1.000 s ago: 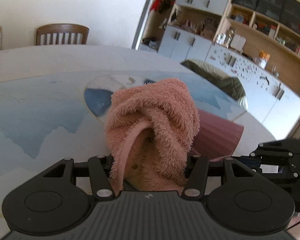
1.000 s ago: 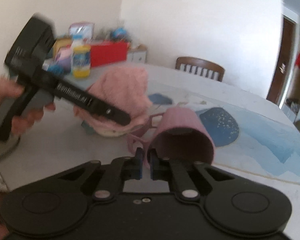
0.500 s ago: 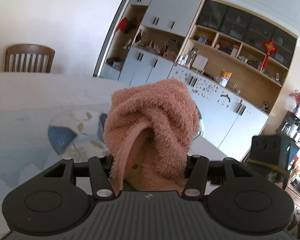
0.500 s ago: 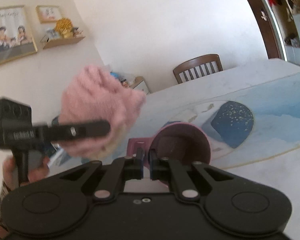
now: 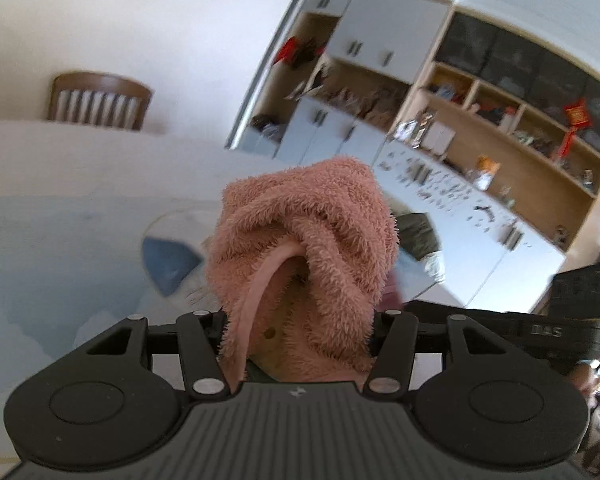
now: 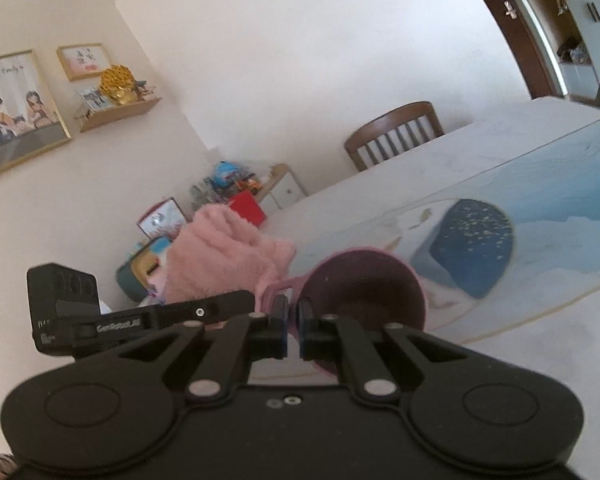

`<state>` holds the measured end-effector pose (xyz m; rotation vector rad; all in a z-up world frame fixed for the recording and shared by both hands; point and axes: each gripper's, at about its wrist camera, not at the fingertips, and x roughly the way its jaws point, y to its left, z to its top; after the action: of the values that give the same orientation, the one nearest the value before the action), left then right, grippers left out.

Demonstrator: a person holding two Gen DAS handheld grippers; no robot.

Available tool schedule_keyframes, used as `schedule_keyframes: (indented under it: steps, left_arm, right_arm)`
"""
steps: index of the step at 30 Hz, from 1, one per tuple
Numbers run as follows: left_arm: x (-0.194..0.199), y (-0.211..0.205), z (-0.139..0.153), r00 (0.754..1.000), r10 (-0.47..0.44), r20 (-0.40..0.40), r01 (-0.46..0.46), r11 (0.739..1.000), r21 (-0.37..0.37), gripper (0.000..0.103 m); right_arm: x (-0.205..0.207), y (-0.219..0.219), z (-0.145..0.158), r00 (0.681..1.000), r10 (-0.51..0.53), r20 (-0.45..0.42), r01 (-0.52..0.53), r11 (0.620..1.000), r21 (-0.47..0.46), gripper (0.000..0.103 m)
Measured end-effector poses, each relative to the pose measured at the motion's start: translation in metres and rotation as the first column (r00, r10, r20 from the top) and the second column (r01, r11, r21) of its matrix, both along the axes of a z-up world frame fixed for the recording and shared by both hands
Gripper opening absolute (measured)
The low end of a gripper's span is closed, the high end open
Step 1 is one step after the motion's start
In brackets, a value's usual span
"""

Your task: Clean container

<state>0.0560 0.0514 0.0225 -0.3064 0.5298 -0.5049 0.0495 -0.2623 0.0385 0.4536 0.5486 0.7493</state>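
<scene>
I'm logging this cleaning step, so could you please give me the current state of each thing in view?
Left tool: shut on the pink cloth, held off the table.
Pink cloth: bunched up, clamped, not yet inside the cup.
Right tool: shut on the pink cup by its handle.
Pink cup: lifted, tipped on its side, its mouth facing the camera; inside looks empty.
Table: nothing resting on the nearby part.

Two tools: left tool (image 5: 300, 344), right tool (image 6: 293, 320). One pink cup (image 6: 364, 292). One fluffy pink cloth (image 5: 308, 248). One surface (image 6: 520, 160). One wooden chair (image 6: 396, 134). Two framed pictures (image 6: 16, 112).
</scene>
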Motion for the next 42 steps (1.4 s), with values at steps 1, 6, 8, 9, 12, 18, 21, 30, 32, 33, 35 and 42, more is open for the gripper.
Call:
schedule_keyframes:
  steps: [1,6,8,9,12,18,21,30,32,33,35,42]
  left_arm:
    - [-0.001,-0.002,0.001,1.0,0.009,0.01,-0.009,1.0,0.014,0.055]
    - [0.018,-0.012,-0.016,0.998,0.021,-0.061,-0.018,0.999,0.043,0.054]
    - [0.024,-0.019,-0.027,0.996,0.043,-0.083,-0.034,0.994,0.108,0.054]
    - [0.023,-0.02,-0.032,0.995,0.048,-0.093,-0.036,0.991,0.125,0.054]
    - [0.024,-0.016,-0.037,0.992,0.068,-0.105,-0.054,0.99,0.128,0.054]
    - [0.016,-0.009,-0.028,0.994,0.081,-0.068,-0.073,0.99,0.123,0.054]
    - [0.014,-0.006,-0.024,0.996,0.081,-0.048,-0.074,0.99,0.123,0.054]
    - [0.003,-0.007,-0.016,0.997,0.069,-0.016,-0.067,0.991,0.12,0.055]
    - [0.003,-0.008,-0.016,0.997,0.069,-0.019,-0.066,0.991,0.117,0.055]
    - [0.003,-0.008,-0.016,0.998,0.068,-0.018,-0.066,0.991,0.117,0.055]
    - [0.001,-0.01,-0.015,0.998,0.064,-0.016,-0.062,0.992,0.112,0.055]
    - [-0.004,-0.013,-0.013,0.998,0.063,-0.012,-0.061,0.993,0.102,0.055]
  right_arm:
    - [0.0,-0.001,0.002,1.0,0.005,-0.008,-0.005,1.0,0.017,0.004]
    - [0.006,-0.002,0.0,0.999,-0.013,-0.041,0.014,1.0,0.013,0.002]
    - [0.009,-0.003,-0.002,0.998,-0.013,-0.058,0.014,1.0,0.017,0.0]
    - [0.009,-0.003,-0.001,0.998,-0.016,-0.058,0.017,1.0,0.014,0.0]
    - [0.011,-0.001,0.007,0.999,-0.02,-0.037,0.019,0.999,-0.029,0.0]
    - [0.029,0.006,0.032,0.999,-0.046,-0.022,0.043,0.989,-0.141,0.0]
    - [0.031,0.01,0.047,0.999,-0.033,0.02,0.037,0.975,-0.218,0.003]
    - [0.034,0.024,0.076,0.981,0.175,0.081,-0.088,0.781,-0.619,0.035]
    - [0.031,0.03,0.08,0.967,0.245,0.071,-0.128,0.705,-0.698,0.042]
    - [0.031,0.033,0.081,0.958,0.282,0.056,-0.154,0.666,-0.73,0.044]
    - [0.028,0.042,0.081,0.933,0.358,0.021,-0.203,0.576,-0.792,0.047]
    - [0.026,0.076,0.071,0.838,0.527,-0.142,-0.325,0.273,-0.906,0.049]
